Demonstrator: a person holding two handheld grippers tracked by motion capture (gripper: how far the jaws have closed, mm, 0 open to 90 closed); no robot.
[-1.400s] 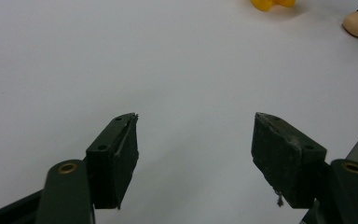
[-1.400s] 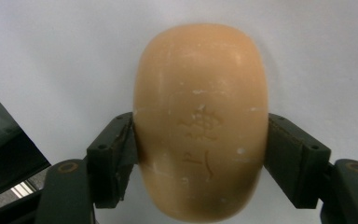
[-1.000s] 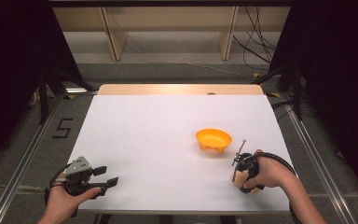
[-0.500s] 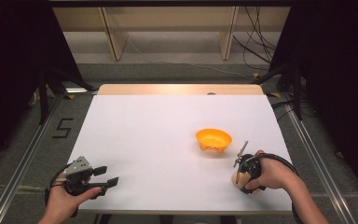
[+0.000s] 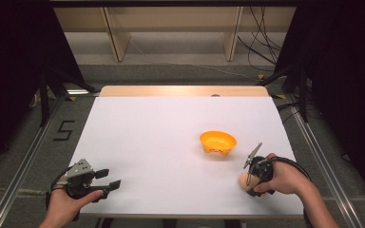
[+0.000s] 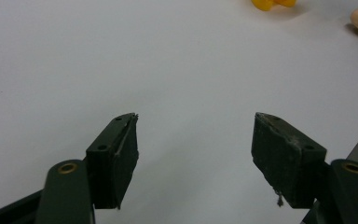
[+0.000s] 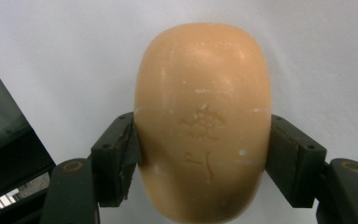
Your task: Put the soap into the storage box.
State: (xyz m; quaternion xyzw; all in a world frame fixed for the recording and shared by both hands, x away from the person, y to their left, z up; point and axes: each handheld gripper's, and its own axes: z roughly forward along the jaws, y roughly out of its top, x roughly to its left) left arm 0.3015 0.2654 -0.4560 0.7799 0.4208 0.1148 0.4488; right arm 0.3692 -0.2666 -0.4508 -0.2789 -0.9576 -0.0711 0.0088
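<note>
Where light falls, white table (image 5: 171,142), grey floor (image 5: 24,156), dark curtains (image 5: 9,71).

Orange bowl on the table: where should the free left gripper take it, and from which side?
Pinch the near-left rim of the orange bowl, coming from above and from the left. It stands upright and open-topped, so one jaw can go inside the wall. The left gripper is open, with bare table between.

Your right gripper (image 5: 253,183) points down at the white table (image 5: 161,142) near its front right corner, a tan rounded lump (image 5: 245,180) at its jaws. The orange bowl (image 5: 217,142) sits just beyond them. Your left gripper (image 5: 108,179) rests low, jaws apart, nothing between.
</note>
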